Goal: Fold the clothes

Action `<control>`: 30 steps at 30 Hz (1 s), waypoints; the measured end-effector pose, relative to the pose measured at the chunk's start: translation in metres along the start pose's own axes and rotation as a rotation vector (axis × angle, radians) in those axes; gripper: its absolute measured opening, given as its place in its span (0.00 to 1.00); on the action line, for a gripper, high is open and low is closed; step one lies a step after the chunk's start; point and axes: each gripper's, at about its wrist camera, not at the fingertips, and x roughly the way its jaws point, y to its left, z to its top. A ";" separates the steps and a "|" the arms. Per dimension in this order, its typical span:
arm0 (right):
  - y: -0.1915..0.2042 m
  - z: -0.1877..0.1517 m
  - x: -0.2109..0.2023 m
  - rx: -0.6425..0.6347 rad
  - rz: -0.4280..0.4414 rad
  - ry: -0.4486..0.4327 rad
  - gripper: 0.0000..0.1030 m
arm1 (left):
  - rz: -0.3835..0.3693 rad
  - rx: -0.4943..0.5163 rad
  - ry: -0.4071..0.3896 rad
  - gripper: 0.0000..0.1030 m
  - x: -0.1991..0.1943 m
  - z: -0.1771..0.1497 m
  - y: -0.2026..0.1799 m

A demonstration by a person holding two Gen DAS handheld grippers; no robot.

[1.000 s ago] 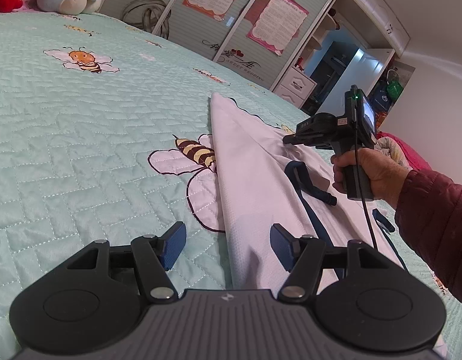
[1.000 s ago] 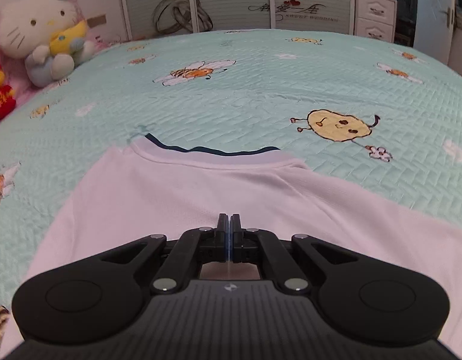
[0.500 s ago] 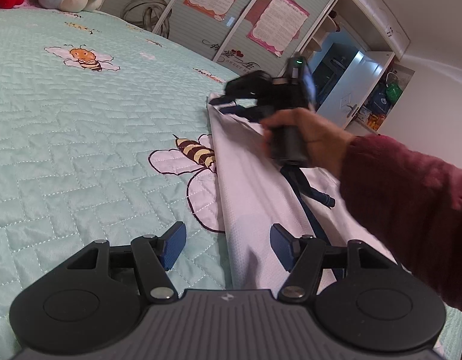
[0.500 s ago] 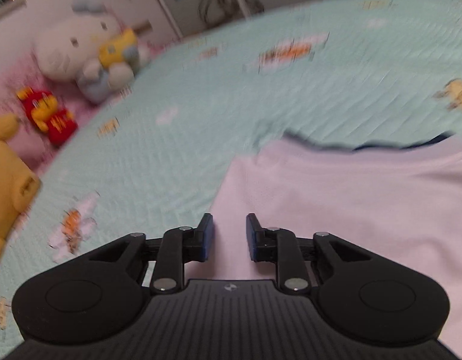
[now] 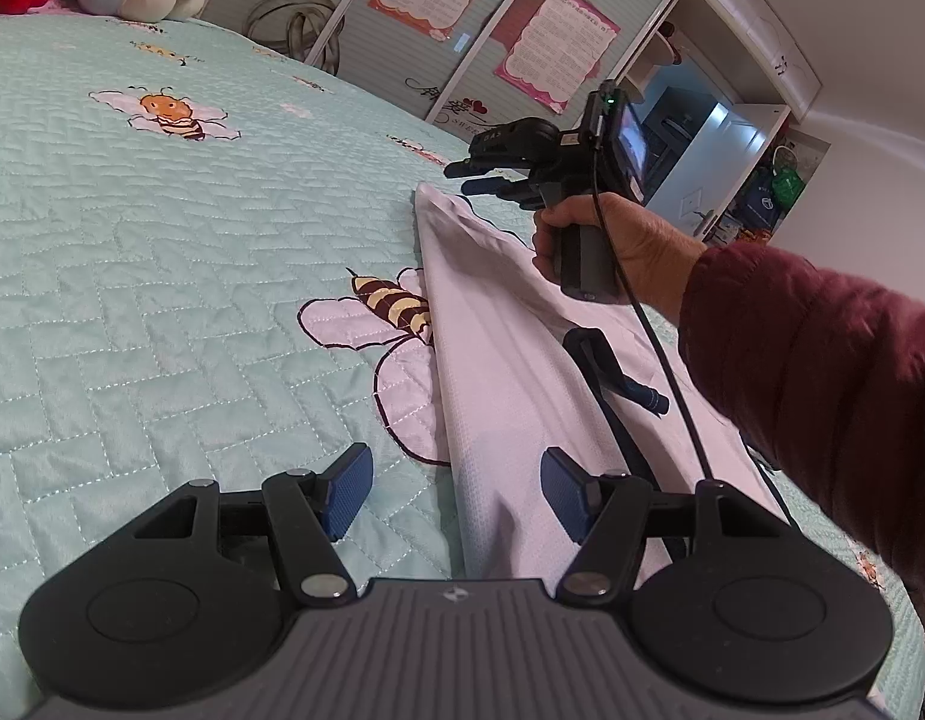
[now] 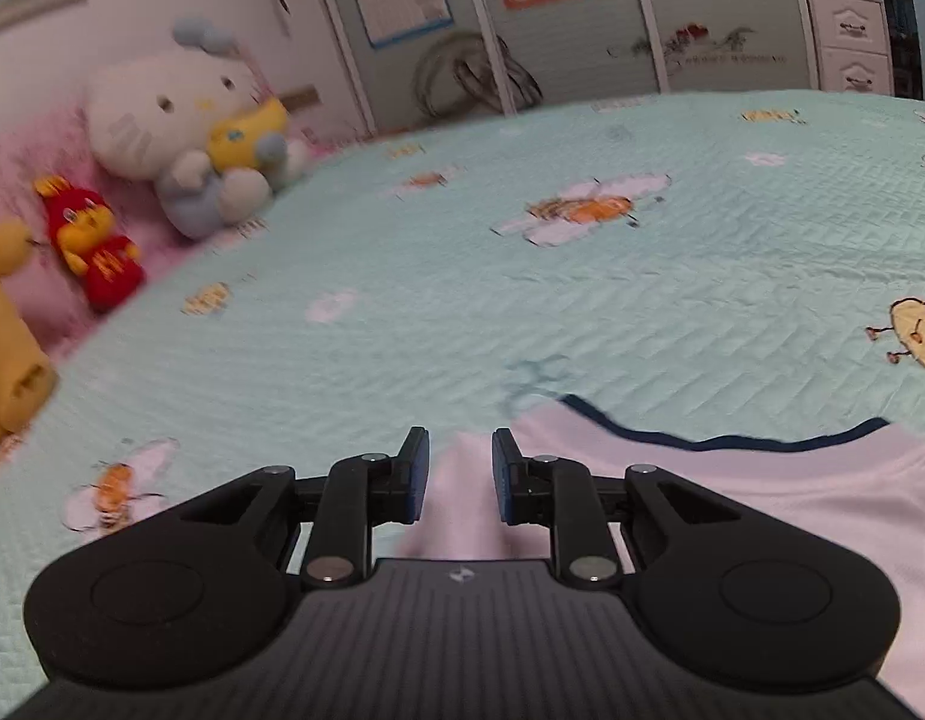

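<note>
Right tool (image 6: 460, 483) open above shirt (image 6: 822, 504) corner.

A home bedroom: a mint quilted bedspread (image 5: 162, 276) covers the bed, plush toys (image 6: 186, 138) at ten o'clock, wardrobe doors (image 5: 462, 30) at twelve.

Little can be read. On the wardrobe door (image 5: 462, 102) in the left wrist view, a dark script decal beside a small red heart includes the word "SWEET"; the rest is cut off. In the right wrist view the same decal is too blurred to read. The pink and orange posters (image 5: 555, 45) carry dense print too small to make out.
</note>
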 end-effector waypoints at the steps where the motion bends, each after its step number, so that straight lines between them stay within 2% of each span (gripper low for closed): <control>1: 0.000 0.004 0.005 -0.016 -0.003 0.014 0.23 | -0.001 -0.001 0.000 0.64 0.000 0.000 0.000; 4: 0.003 0.014 0.019 -0.070 0.001 0.052 0.23 | -0.004 -0.005 0.000 0.64 0.000 0.000 0.001; 9: 0.008 0.016 0.040 -0.147 0.030 0.190 0.23 | -0.008 -0.010 -0.001 0.64 0.000 0.000 0.002; 13: 0.012 0.017 0.045 -0.181 0.051 0.234 0.23 | -0.009 -0.011 -0.001 0.64 0.000 0.000 0.002; 15: 0.011 0.017 0.046 -0.180 0.055 0.245 0.21 | -0.009 -0.011 -0.001 0.64 0.000 0.000 0.002; 19: 0.004 0.019 0.045 -0.133 0.096 0.246 0.00 | -0.009 -0.012 -0.002 0.64 0.000 0.000 0.001; 25: 0.009 0.023 0.048 -0.077 0.135 0.173 0.00 | -0.009 -0.011 -0.002 0.64 0.000 0.000 0.001; 30: 0.012 0.016 0.064 -0.120 0.080 0.193 0.00 | -0.010 -0.012 -0.003 0.64 -0.001 0.000 0.002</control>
